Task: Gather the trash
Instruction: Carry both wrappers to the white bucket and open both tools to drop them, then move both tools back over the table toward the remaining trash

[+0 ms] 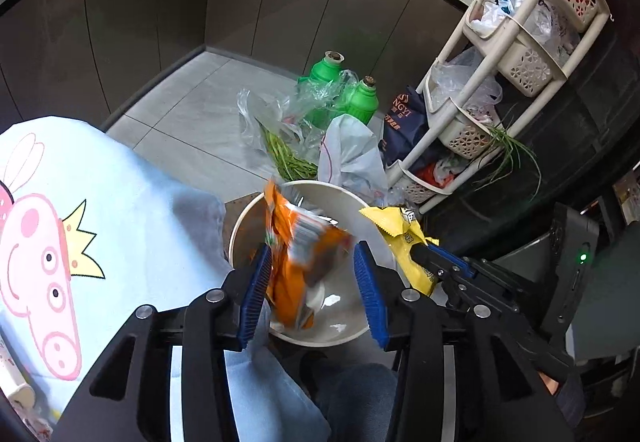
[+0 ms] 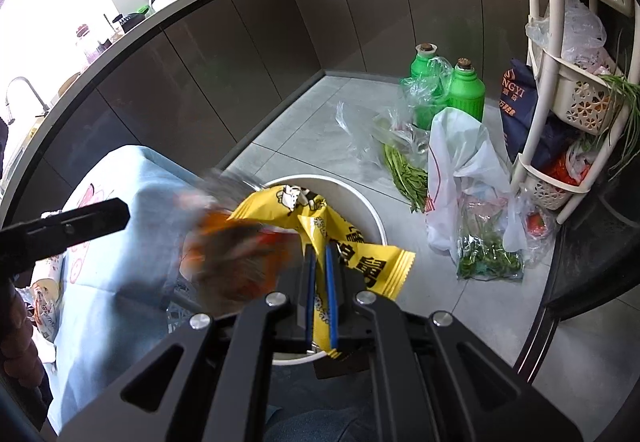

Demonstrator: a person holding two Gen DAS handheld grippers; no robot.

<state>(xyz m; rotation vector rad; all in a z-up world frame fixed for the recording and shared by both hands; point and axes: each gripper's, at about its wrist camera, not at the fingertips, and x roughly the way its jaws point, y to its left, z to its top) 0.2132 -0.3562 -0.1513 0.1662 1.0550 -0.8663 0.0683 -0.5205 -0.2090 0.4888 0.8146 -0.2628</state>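
A white round bin (image 1: 352,202) stands on the floor beside the table; it also shows in the right wrist view (image 2: 360,198). My left gripper (image 1: 314,262) is open above it. An orange snack wrapper (image 1: 296,254) is blurred between its blue pads (image 1: 254,282), apart from the right pad, over the bin mouth. The wrapper shows as an orange blur in the right wrist view (image 2: 236,254). My right gripper (image 2: 320,262) is shut on a yellow wrapper (image 2: 360,262) over the bin; the wrapper also shows in the left wrist view (image 1: 400,234).
A table with a light blue cartoon cloth (image 1: 100,210) is at the left. On the floor behind the bin lie plastic bags with greens (image 2: 404,166), two green bottles (image 2: 464,90) and a white bag (image 2: 460,170). A beige basket rack (image 1: 520,54) stands at the right.
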